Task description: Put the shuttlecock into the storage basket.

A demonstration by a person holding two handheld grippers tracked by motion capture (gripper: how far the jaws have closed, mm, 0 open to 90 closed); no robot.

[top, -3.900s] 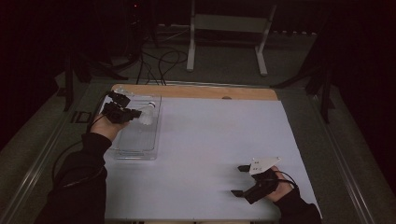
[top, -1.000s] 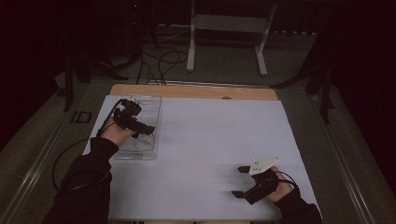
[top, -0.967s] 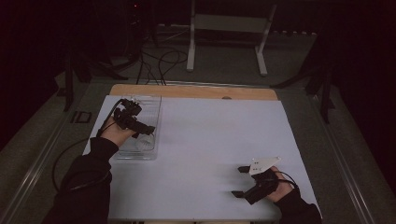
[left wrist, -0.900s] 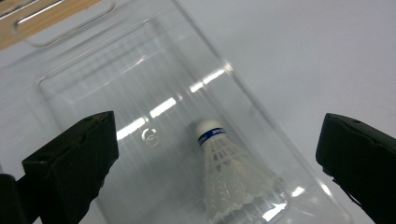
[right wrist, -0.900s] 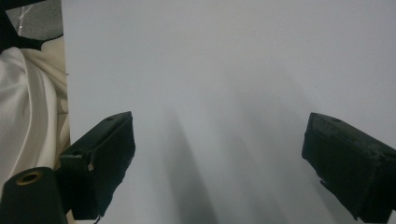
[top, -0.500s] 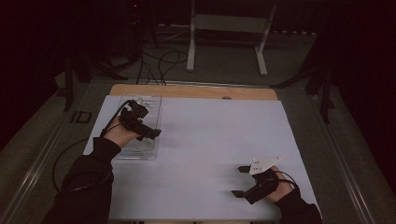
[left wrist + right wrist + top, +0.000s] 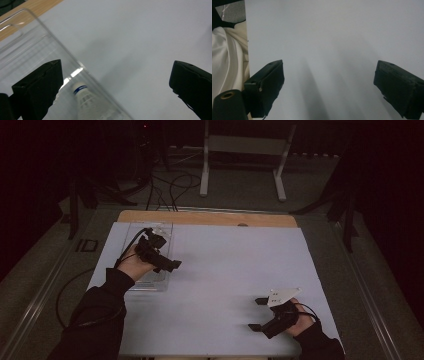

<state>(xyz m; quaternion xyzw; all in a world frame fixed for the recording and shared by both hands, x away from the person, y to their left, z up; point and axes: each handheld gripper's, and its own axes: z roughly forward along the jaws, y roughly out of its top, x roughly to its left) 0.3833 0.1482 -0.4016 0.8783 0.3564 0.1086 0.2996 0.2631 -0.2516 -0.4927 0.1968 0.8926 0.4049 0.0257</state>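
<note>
Compared with the picture from half a second before, we saw that the left gripper (image 7: 167, 265) had slid toward the right edge of the clear box (image 7: 150, 285), its black jaws reaching out over the white sheet (image 7: 235, 270); nearly four seconds before, it had sat farther back, near the box's far end. The right gripper (image 7: 260, 315) had not moved, resting low on the sheet near the table's near right corner.

In the left gripper view, the jaws stood wide apart with nothing between them. Below them lay a shuttlecock (image 7: 86, 101) inside the box, close against its thin, glossy, see-through wall (image 7: 62, 53). Its rounded white tip carried a blue band, and its skirt looked pale and ribbed.

The right gripper's jaws, blocky and matte black, also stood wide over the smooth, bare sheet. A strip of light wood (image 7: 205, 217) edged the table's far side.
</note>
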